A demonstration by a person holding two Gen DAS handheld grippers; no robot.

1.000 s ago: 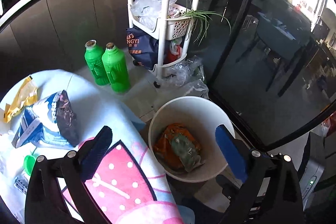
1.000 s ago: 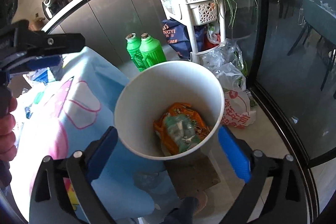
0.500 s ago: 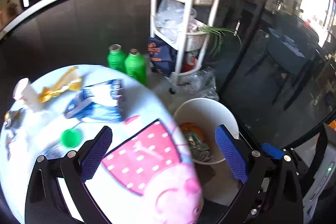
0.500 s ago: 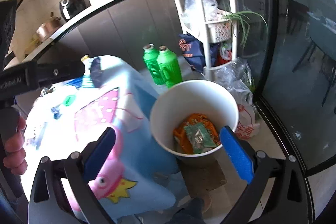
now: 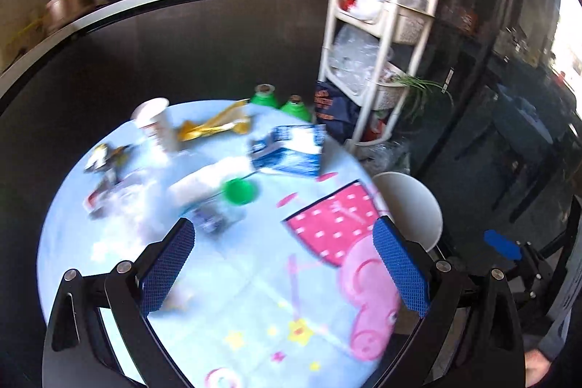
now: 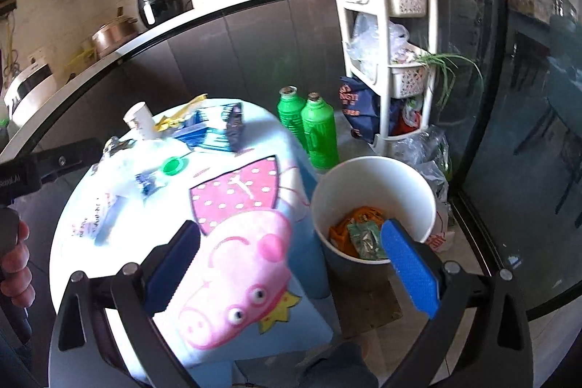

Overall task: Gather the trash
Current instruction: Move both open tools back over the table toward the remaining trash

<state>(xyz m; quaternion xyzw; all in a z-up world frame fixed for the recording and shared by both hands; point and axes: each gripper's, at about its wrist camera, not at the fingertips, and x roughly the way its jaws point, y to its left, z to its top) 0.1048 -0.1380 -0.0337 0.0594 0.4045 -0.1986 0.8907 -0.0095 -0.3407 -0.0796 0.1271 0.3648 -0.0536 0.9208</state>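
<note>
Hovering over the counter (image 5: 225, 297), both my left fingers (image 5: 171, 264) and right fingers (image 6: 409, 271) gape empty; wrappers (image 5: 287, 148) lie ahead, the bin (image 6: 374, 177) stands beside it.

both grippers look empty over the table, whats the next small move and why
Probably lower the open left gripper toward the green cap just ahead of it: it holds nothing, litter is on the table, and the white bin holds only wrappers so far.

Two green bottles (image 6: 309, 128) stand mid-frame beside a white tiered rack (image 6: 391, 24); upper left, an air fryer (image 6: 157, 0) sits on the counter (image 6: 109, 55).
</note>
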